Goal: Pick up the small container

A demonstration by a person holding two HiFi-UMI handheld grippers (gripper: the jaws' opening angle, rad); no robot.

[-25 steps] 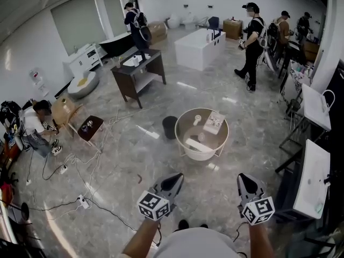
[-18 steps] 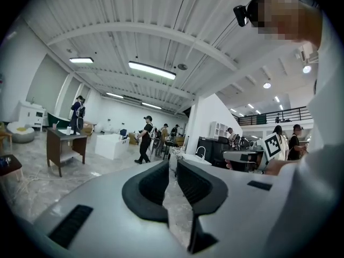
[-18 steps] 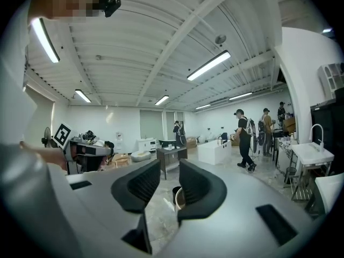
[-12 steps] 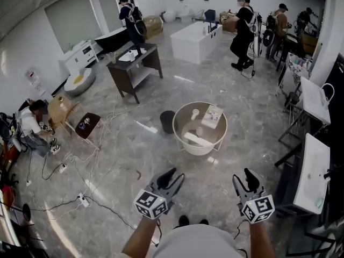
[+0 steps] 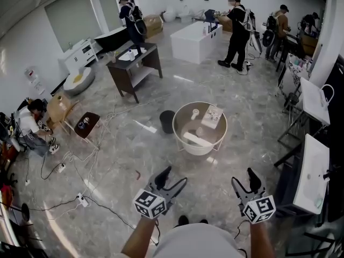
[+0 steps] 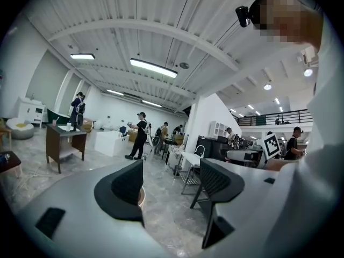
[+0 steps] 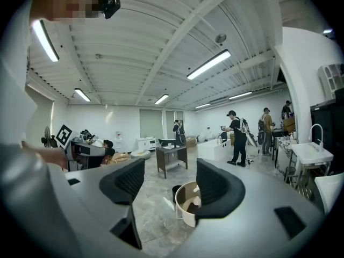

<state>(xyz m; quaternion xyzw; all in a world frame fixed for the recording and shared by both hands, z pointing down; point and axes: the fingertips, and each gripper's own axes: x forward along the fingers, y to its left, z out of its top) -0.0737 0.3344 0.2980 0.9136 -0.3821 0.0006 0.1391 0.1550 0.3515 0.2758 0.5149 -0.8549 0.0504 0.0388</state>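
Both grippers are released and grasp nothing. The left gripper (image 5: 173,176) has its jaws spreading apart, and in the left gripper view (image 6: 173,181) only bare floor and the far room show between them. The right gripper (image 5: 243,177) is likewise opening its jaws wide. In the right gripper view (image 7: 164,181) the gap between them frames grey marble floor (image 7: 156,219), with nothing touching either pad.

Ahead of both grippers, well apart from them and roughly on the line between the two, a round beige tub (image 5: 177,123) stands on thin wire legs on the floor. From the right gripper it sits ahead and just inside the right-hand jaw, which covers part of its rim (image 7: 183,191).

Inside the tub lie several things:
- The small container (image 5: 196,113), a pale piece, sits at the tub's far side, toward the left gripper's side. Its longer side seems to run away from the grippers, but it is too small to tell whether it stands upright or lies down, or which end is the mouth.
- A flat printed box (image 5: 213,117) lies just beside it on the right gripper's side, tilted against the wall.
- A long white piece (image 5: 196,140) lies across the near part of the tub, its length running crosswise to the grippers.

A dark bucket (image 5: 167,123) stands on the floor, touching or just beside the tub on the left gripper's side. What it holds cannot be seen.
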